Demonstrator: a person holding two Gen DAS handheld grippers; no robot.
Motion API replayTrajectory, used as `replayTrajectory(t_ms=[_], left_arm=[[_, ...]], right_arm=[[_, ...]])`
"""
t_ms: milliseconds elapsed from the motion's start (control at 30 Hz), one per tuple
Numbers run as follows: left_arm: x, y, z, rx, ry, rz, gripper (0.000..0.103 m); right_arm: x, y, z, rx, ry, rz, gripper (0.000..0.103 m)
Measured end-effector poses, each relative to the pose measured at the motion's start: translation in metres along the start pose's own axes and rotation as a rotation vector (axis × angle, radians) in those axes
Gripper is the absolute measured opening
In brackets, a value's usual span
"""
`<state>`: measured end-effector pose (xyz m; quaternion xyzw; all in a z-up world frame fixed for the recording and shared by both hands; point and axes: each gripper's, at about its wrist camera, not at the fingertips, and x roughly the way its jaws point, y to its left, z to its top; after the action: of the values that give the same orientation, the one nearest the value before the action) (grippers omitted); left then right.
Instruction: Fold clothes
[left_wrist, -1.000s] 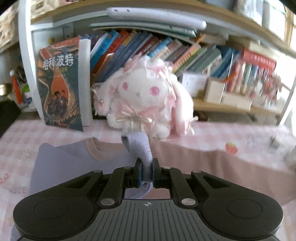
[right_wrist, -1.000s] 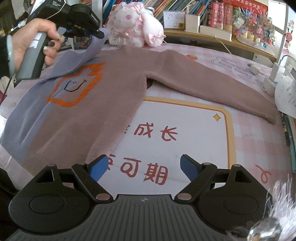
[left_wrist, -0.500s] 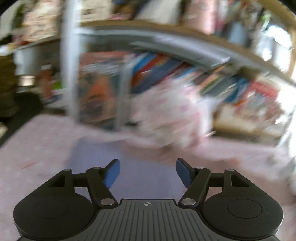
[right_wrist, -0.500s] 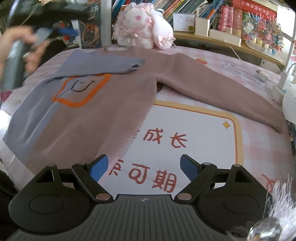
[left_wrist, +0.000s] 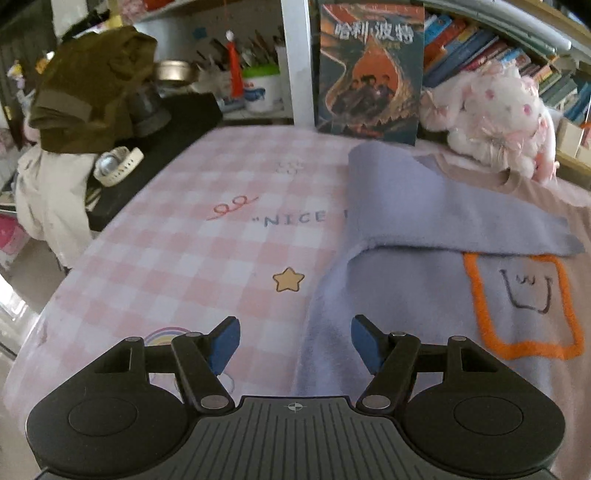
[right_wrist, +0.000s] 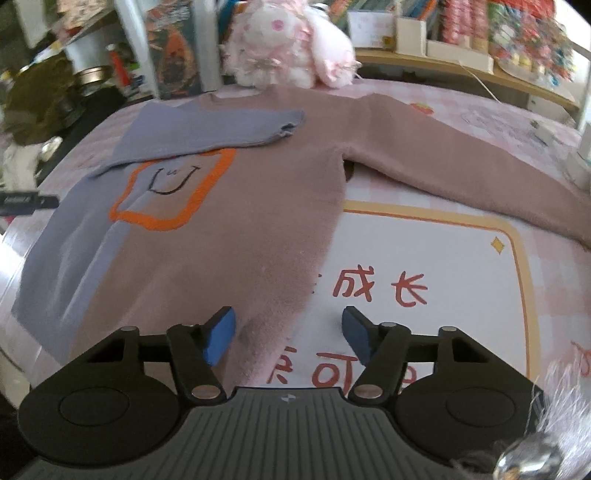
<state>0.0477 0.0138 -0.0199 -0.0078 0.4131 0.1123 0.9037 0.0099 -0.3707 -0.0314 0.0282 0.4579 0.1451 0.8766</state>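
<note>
Lying flat on the table (left_wrist: 192, 251), the sweater (right_wrist: 229, 236) is showing its mauve body and a lilac left side with an orange-outlined smiley patch (right_wrist: 173, 188). Its lilac sleeve (right_wrist: 207, 133) is lying folded across the chest, cuff resting near the collar, while the mauve sleeve (right_wrist: 461, 166) is stretching out straight toward the right edge of the table. The left claw (left_wrist: 295, 345) is hanging with its blue-padded fingers apart and gripping nothing, over the lilac hem edge and the pink checked cloth beside it. The right claw (right_wrist: 288, 334) is likewise spread wide and empty, hovering just above the sweater's lower right hem, where mauve fabric is meeting the white mat (right_wrist: 424, 280) with red characters. A pink-and-white plush rabbit (right_wrist: 288, 44) is sitting behind the collar, beside an upright book (left_wrist: 371, 70)
</note>
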Motion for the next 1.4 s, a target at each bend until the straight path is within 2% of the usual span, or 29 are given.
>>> replayTrajectory(t_ms=[100,167,267,333,400,500,733,1000,1233,1400], left_arm=[[0.008,0.008,0.002,0.013,0.018,-0.06,0.054],[0.014,0.011,0.001,0.02,0.05,-0.114,0.029],[0.019,0.018,0.002,0.002,0.056,-0.172,0.007],[0.022,0.023,0.003,-0.01,0.061,-0.21,0.005],[0.026,0.028,0.004,-0.023,0.065,-0.249,0.004],[0.031,0.042,0.011,-0.056,0.058,-0.252,0.004],[0.045,0.074,0.027,-0.062,0.056,-0.248,0.004],[0.052,0.084,0.026,-0.06,0.058,-0.274,0.005],[0.055,0.09,0.028,-0.065,0.056,-0.297,0.005],[0.055,0.089,0.027,-0.03,0.043,-0.301,0.005]], right_arm=[[0.001,0.006,0.0,0.057,-0.006,-0.052,0.052],[0.001,0.012,-0.001,0.08,-0.009,-0.087,0.047],[0.004,0.024,-0.002,0.09,-0.016,-0.133,0.031],[0.006,0.033,-0.002,0.092,-0.022,-0.148,0.015],[0.01,0.042,0.0,0.096,-0.028,-0.158,0.011],[0.015,0.053,0.003,0.088,-0.032,-0.173,0.01],[0.026,0.078,0.011,0.074,-0.035,-0.18,0.01],[0.038,0.104,0.019,0.06,-0.039,-0.19,0.01],[0.039,0.108,0.018,0.077,-0.042,-0.206,0.01],[0.038,0.111,0.017,0.083,-0.042,-0.218,0.01]])
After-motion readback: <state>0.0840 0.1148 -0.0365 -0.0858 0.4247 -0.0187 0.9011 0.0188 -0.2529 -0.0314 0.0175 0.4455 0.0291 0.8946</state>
